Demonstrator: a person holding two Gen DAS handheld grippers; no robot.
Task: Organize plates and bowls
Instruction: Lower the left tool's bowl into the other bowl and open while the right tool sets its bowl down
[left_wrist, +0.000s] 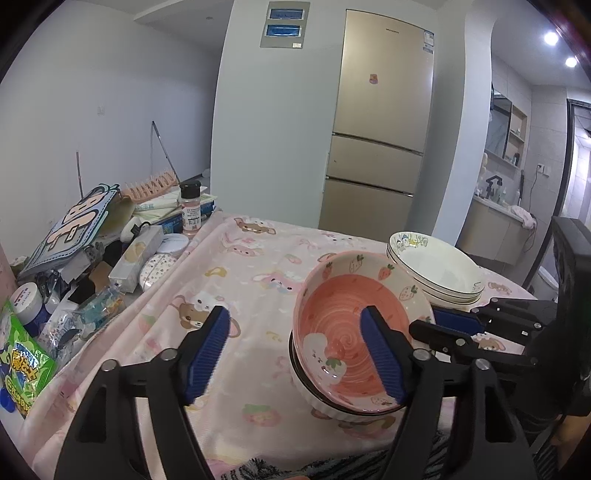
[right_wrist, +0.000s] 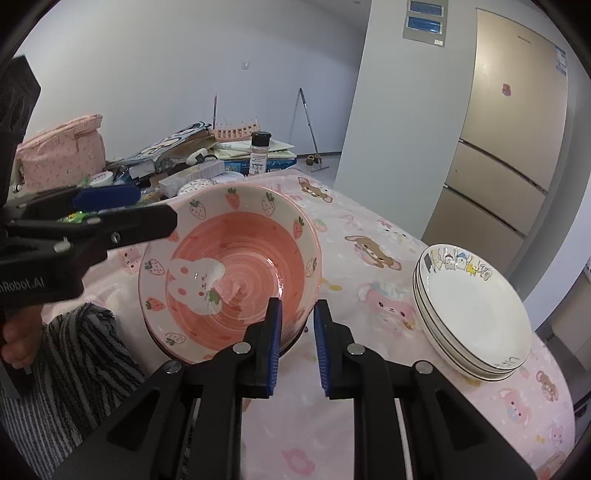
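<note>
A pink strawberry bowl (left_wrist: 343, 332) lies tilted on top of a white ribbed bowl (left_wrist: 314, 400) on the pink tablecloth. It also shows in the right wrist view (right_wrist: 236, 273). My left gripper (left_wrist: 295, 350) is open, its right finger over the bowl's inside and its left finger off to the left over the cloth. My right gripper (right_wrist: 297, 347) stands narrowly open at the bowl's near right rim, its left pad inside the rim. It shows from the side in the left wrist view (left_wrist: 454, 325). A stack of white plates (right_wrist: 476, 314) sits to the right.
The white plate stack also shows in the left wrist view (left_wrist: 439, 273). Clutter of boxes, a spice bottle (left_wrist: 191, 210) and snack bags fills the table's left side. A pink dish rack (left_wrist: 151, 184) stands behind. A gold fridge (left_wrist: 380, 122) is at the back.
</note>
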